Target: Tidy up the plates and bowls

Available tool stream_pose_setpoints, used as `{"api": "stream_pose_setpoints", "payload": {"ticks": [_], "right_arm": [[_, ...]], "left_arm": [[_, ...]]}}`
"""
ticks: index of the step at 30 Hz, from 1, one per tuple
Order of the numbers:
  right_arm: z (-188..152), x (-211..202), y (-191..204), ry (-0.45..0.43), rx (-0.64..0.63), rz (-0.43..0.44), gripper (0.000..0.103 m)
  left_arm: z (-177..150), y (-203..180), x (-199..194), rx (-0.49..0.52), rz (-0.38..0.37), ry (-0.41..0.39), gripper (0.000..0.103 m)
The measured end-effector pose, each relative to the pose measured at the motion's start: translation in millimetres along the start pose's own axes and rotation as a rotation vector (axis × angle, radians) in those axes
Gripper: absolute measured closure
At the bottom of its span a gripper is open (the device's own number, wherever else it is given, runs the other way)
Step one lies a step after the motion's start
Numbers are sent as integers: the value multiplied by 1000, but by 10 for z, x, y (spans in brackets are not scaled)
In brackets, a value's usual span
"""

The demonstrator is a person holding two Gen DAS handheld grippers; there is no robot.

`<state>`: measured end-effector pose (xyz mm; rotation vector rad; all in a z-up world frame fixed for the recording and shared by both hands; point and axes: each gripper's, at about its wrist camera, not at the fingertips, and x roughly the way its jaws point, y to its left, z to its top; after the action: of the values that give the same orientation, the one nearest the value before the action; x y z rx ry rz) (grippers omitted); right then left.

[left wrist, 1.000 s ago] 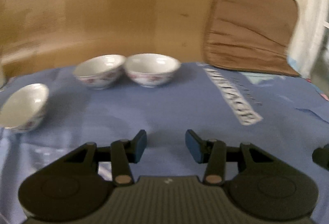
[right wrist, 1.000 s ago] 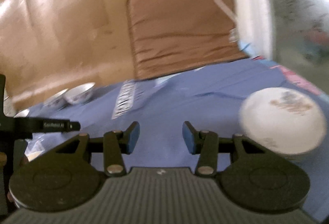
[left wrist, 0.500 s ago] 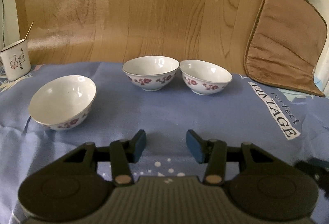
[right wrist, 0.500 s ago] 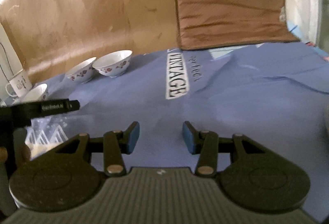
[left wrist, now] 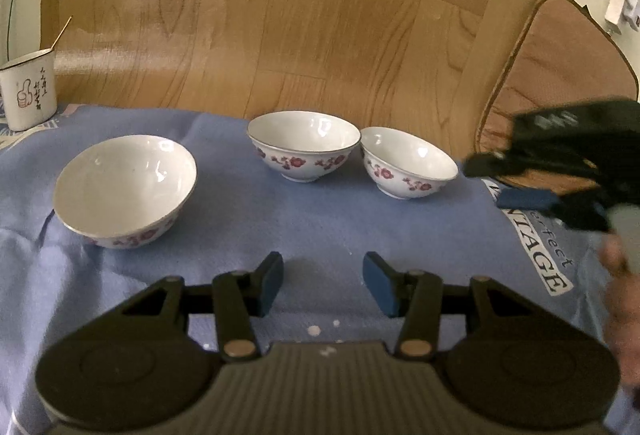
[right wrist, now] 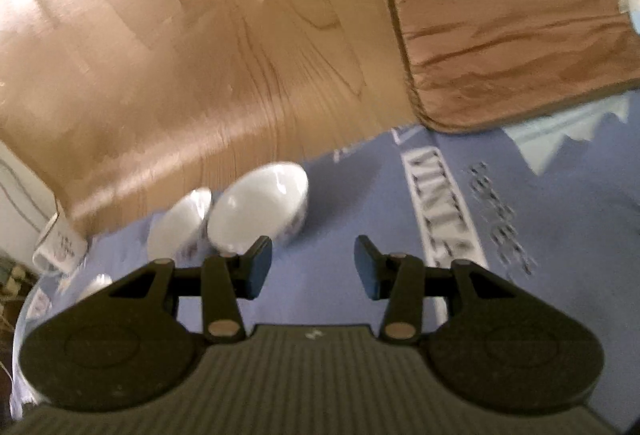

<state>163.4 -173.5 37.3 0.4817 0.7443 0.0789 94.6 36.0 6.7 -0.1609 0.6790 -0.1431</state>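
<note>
— What do we hold?
— Nothing: our left tongs [left wrist: 323, 283] and right tongs [right wrist: 313, 267] gape half-wide, blue pads bare.
— Beyond them?
— On the desk's soft blue cloth [left wrist: 320, 219], three round glazed bowls, rims up: one [left wrist: 125, 190] left, two [left wrist: 304, 145] [left wrist: 408, 166] touching behind.

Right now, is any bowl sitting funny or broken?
Yes: the left bowl tips toward the camera on the rumpled blue cloth, while the middle bowl and right bowl stand upright. No cracks or spills show.
</note>
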Motion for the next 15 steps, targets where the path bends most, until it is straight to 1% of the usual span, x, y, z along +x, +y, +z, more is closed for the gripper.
{"api": "stream_pose_setpoints", "payload": {"ticks": [4, 5, 7, 8, 9, 12, 15], "right_arm": [[140, 301, 53, 55, 26, -12, 55], [153, 356, 71, 64, 24, -19, 57], [170, 463, 102, 86, 14, -37, 68], [176, 503, 110, 102, 13, -41, 83], [176, 510, 107, 112, 21, -38, 90], [143, 404, 75, 108, 39, -35, 94], [69, 217, -22, 120, 72, -5, 94]], "left_arm": [[33, 31, 17, -13, -11, 9, 57], [42, 45, 19, -18, -14, 11, 57], [58, 75, 30, -32, -18, 13, 57], [65, 90, 28, -41, -23, 14, 57], [77, 111, 28, -53, -31, 17, 57], [99, 192, 15, -111, -89, 23, 57], [104, 216, -7, -131, -136, 20, 56]]}}
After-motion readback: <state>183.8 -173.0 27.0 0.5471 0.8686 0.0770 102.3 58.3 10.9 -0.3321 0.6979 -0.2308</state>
